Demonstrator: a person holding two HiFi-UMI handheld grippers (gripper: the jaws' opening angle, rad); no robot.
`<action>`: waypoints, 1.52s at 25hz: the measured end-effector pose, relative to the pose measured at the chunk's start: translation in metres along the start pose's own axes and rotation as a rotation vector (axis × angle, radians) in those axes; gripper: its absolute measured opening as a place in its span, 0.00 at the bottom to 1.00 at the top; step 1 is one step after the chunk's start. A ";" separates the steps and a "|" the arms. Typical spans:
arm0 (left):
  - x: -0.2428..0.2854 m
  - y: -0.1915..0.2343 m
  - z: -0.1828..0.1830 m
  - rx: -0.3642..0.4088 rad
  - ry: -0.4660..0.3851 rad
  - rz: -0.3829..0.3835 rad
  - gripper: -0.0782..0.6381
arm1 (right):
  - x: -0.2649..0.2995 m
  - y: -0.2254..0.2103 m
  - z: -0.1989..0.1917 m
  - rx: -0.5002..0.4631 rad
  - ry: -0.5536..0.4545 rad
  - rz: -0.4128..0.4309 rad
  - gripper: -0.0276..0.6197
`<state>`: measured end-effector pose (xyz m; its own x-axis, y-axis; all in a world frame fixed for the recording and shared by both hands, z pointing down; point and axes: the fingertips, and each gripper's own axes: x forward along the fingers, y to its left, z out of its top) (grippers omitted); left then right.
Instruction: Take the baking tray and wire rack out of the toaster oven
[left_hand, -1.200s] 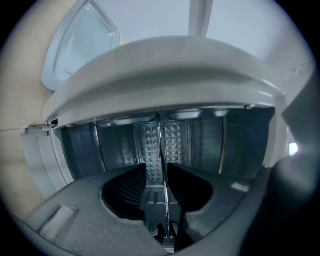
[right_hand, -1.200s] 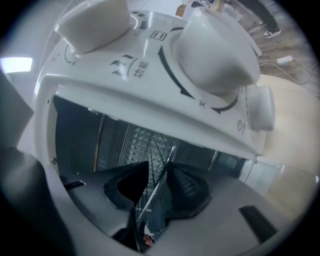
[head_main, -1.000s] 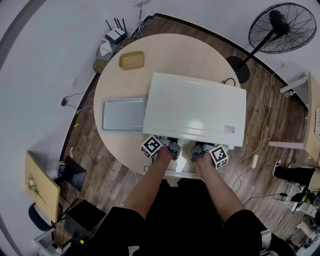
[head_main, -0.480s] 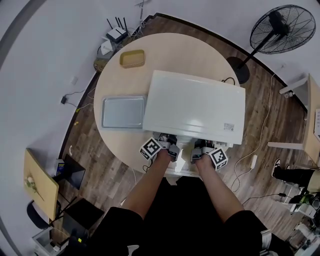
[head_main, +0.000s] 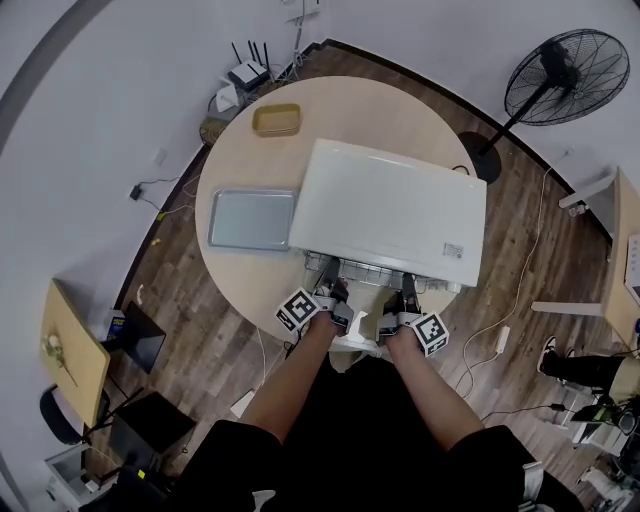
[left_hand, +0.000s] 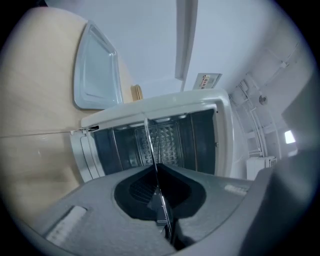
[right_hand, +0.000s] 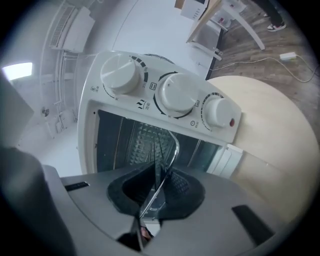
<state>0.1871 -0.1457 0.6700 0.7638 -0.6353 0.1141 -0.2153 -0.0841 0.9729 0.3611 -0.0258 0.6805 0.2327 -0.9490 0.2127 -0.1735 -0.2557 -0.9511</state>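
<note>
The left tool (left_hand: 159, 202) is clamped shut on the front wire of the wire rack (head_main: 362, 272), which juts partway out of the open toaster oven (head_main: 395, 215). The right tool (right_hand: 150, 200), its jaws just closed in, pinches the same edge. The baking tray (head_main: 252, 218) lies on the round bench (head_main: 380, 110), just beside the oven's left side.
</note>
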 end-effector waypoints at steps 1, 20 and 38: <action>-0.004 0.000 -0.001 0.002 -0.008 0.000 0.14 | -0.004 0.000 -0.002 0.004 0.004 0.003 0.10; -0.086 -0.001 -0.022 -0.062 -0.213 -0.042 0.13 | -0.072 -0.003 -0.032 0.000 0.238 0.116 0.05; -0.155 -0.009 -0.049 -0.217 -0.123 -0.185 0.13 | -0.131 0.011 -0.054 -0.100 0.417 0.239 0.05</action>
<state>0.1003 -0.0092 0.6538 0.6959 -0.7135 -0.0817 0.0661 -0.0496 0.9966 0.2771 0.0861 0.6545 -0.2244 -0.9711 0.0817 -0.2708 -0.0184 -0.9625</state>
